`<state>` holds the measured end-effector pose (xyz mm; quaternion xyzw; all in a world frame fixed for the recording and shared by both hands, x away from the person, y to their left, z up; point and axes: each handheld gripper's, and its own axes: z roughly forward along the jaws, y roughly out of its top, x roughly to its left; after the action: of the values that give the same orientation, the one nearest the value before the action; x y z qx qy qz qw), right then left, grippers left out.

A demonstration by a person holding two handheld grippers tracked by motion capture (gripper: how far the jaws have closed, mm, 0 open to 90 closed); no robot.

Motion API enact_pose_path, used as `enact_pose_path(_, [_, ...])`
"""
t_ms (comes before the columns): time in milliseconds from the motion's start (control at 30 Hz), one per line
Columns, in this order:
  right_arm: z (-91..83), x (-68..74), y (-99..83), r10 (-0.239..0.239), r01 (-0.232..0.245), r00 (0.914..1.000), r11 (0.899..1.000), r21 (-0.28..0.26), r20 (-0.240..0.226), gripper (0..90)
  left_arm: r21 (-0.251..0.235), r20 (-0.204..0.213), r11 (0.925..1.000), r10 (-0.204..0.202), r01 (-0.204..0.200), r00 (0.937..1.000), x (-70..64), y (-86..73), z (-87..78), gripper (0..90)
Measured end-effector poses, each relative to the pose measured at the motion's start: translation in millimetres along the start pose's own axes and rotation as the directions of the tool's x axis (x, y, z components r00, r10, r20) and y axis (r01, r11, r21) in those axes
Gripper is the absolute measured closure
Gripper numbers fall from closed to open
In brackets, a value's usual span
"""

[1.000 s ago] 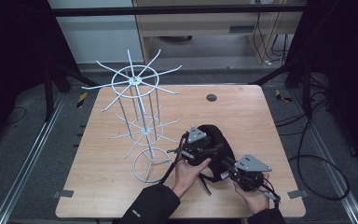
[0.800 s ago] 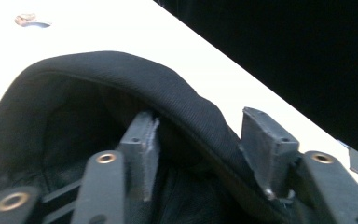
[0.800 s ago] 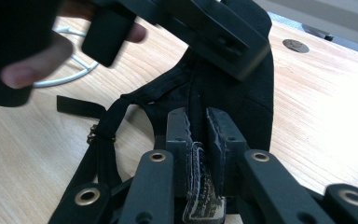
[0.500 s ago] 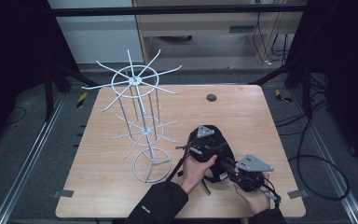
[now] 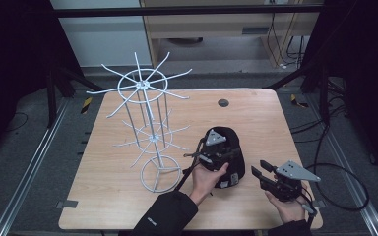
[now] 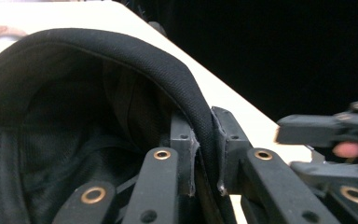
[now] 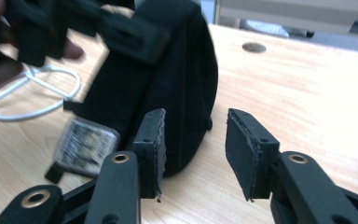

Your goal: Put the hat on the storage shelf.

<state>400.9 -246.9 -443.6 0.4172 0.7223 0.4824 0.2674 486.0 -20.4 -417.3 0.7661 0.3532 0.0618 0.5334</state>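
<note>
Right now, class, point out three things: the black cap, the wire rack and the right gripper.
black cap [image 5: 229, 139], high view, on the top of its crown.
wire rack [image 5: 142, 84], high view, on the hub of its top ring.
right gripper [image 7: 193, 151], right gripper view, midway between its open fingertips.

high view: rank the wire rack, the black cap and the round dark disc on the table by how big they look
1. wire rack, clearly largest, standing tall at the table's left.
2. black cap, pinched by the left gripper.
3. round dark disc, smallest; it lies farther from the camera, but the gap is plain.
</note>
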Motion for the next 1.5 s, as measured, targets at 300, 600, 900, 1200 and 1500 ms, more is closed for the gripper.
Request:
enact_pose_path(300, [10.8, 2.3, -6.5, -0.008, 0.009, 0.9994, 0.999, 0.036, -0.034, 55.3, -0.042, 0.051, 0.9971, 0.066, -0.064, 0.9965, -16.9, 11.0, -12.7, 81.5])
enact_pose_path(600, [13.8, 1.4, -6.1, 0.032, -0.031, 0.9934, 0.999, 0.008, -0.110, 60.2, -0.060, 0.102, 0.9935, 0.102, -0.097, 0.9895, -27.0, 17.5, -15.4, 82.1])
enact_pose_path(900, [10.7, -1.6, -2.2, 0.036, -0.034, 0.9892, 0.999, 0.021, -0.142, 89.5, -0.073, 0.112, 0.9927, 0.104, -0.096, 0.9882, -24.8, 18.2, -13.2, 81.1])
enact_pose_path(1200, [-10.1, -3.9, 13.1, 0.048, -0.050, 0.9975, 0.998, -0.034, -0.051, 89.9, -0.066, 0.038, 0.9877, 0.145, -0.142, 0.9887, -21.7, 10.2, -22.1, 55.0])
enact_pose_path(1500, [-9.6, -2.0, 30.7, 0.078, -0.078, 0.9954, 0.997, -0.003, 0.056, 89.8, -0.006, -0.023, 0.9788, 0.205, -0.205, 0.9786, -23.5, -23.4, -26.4, 48.1])
